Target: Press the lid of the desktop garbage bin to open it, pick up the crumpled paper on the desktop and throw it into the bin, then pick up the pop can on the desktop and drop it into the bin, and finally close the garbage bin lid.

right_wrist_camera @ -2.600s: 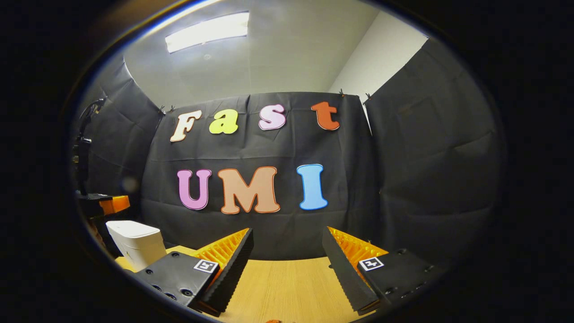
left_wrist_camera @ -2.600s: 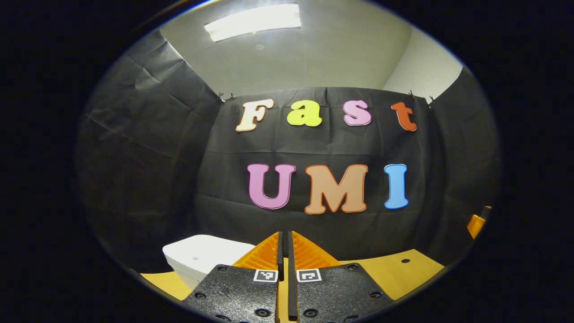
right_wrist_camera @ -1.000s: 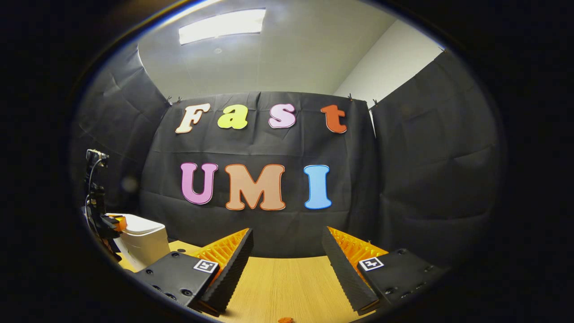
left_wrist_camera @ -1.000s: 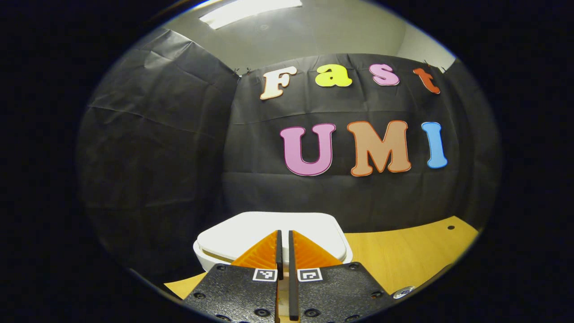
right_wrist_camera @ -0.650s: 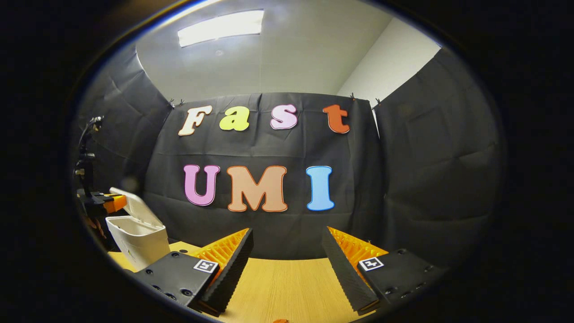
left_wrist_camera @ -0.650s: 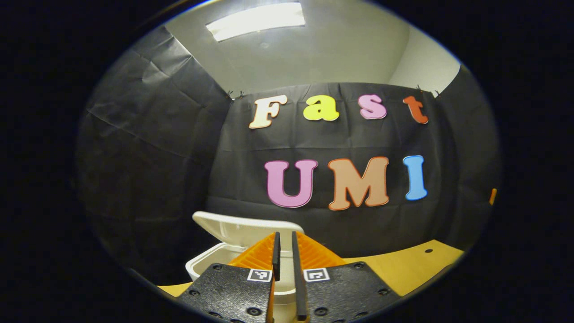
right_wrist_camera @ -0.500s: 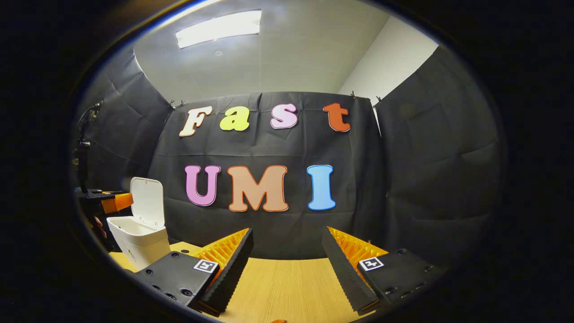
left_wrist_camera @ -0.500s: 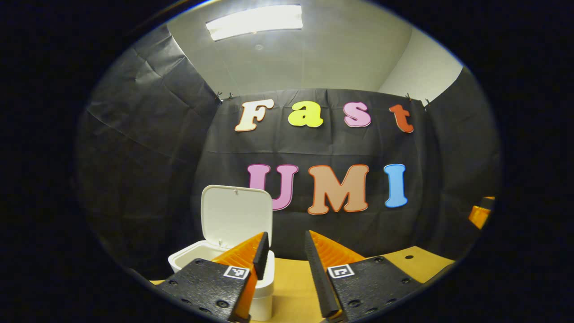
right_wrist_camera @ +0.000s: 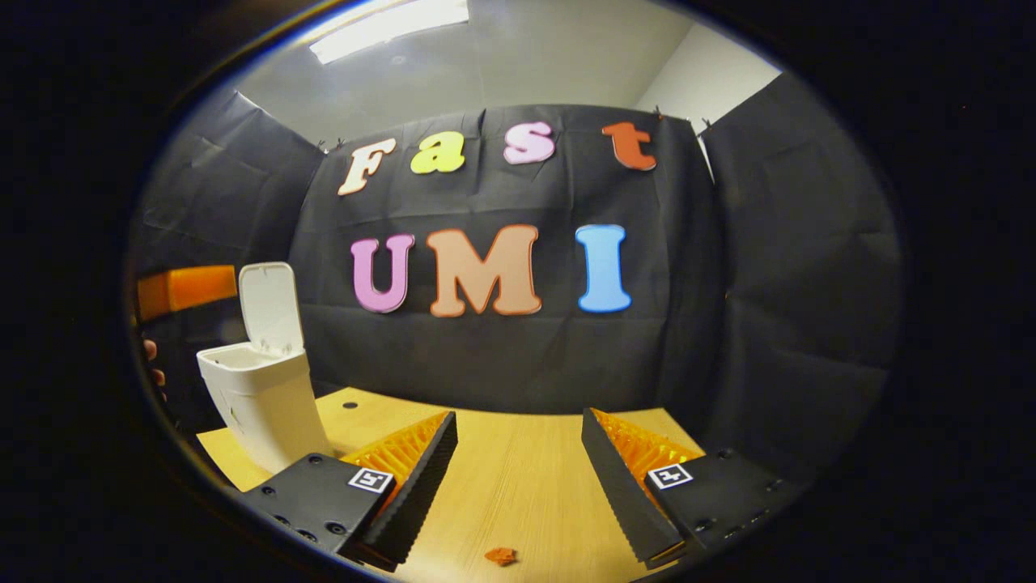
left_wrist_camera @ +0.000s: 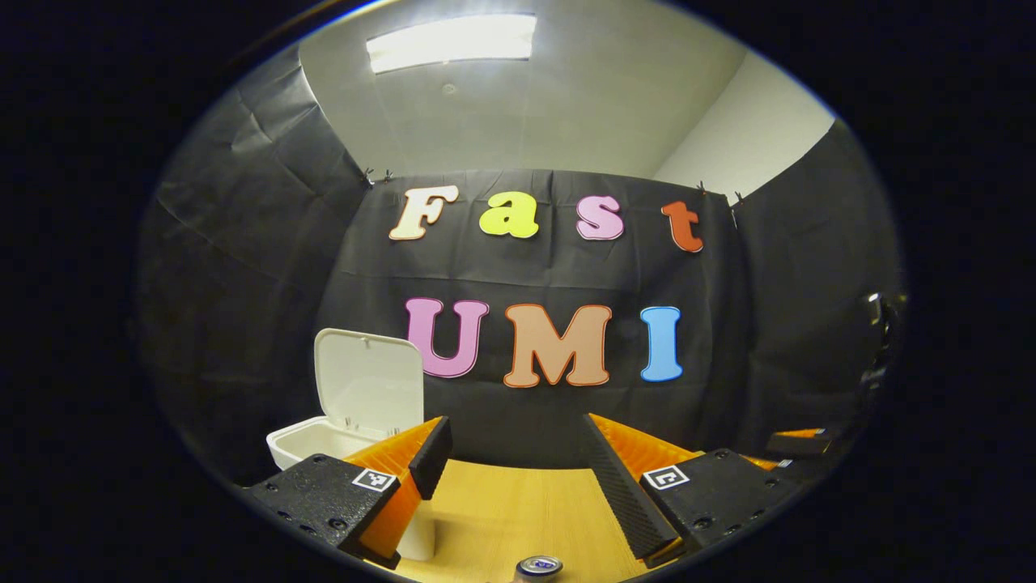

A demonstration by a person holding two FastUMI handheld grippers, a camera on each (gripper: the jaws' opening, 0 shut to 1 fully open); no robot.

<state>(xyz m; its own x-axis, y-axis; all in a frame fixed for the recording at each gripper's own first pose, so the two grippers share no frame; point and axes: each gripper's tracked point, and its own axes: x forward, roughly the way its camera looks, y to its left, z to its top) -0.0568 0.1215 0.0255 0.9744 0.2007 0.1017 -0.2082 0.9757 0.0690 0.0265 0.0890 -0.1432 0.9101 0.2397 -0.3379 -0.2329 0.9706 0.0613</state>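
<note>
On the light wooden desktop (right_wrist_camera: 518, 478), the white plastic desktop garbage bin (right_wrist_camera: 259, 401) serves as the landmark: its hinged white lid (right_wrist_camera: 269, 306) stands upright above the rim, so the pressing step looks finished and the paper pickup is the step in hand. In the left gripper view the same bin (left_wrist_camera: 320, 441) sits ahead and to the left, lid (left_wrist_camera: 368, 382) raised toward the back wall.

A small orange crumpled scrap (right_wrist_camera: 500, 555), which I take to be the crumpled paper, lies on the desktop well to the right of the bin and nearer the camera, low between the right gripper's fingers. The right gripper (right_wrist_camera: 518, 449) is spread wide and grasps nothing; it is held level above the desktop, aimed past the bin's right side with a slight downward tilt. My judgement is that the next move calls for tipping it further down over the scrap, lowering until the fingers straddle it, and closing gently, since so small and light a piece could slide or be pushed away.

To the right of the bin and close under the left gripper (left_wrist_camera: 518, 449), the silver top of the pop can (left_wrist_camera: 540, 565) peeks up at the bottom edge. That gripper is also released, jaws apart and empty, held roughly level just right of the bin. Beyond the bin, at the left edge of the right gripper view, fingertips of a hand (right_wrist_camera: 151, 360) show.
</note>
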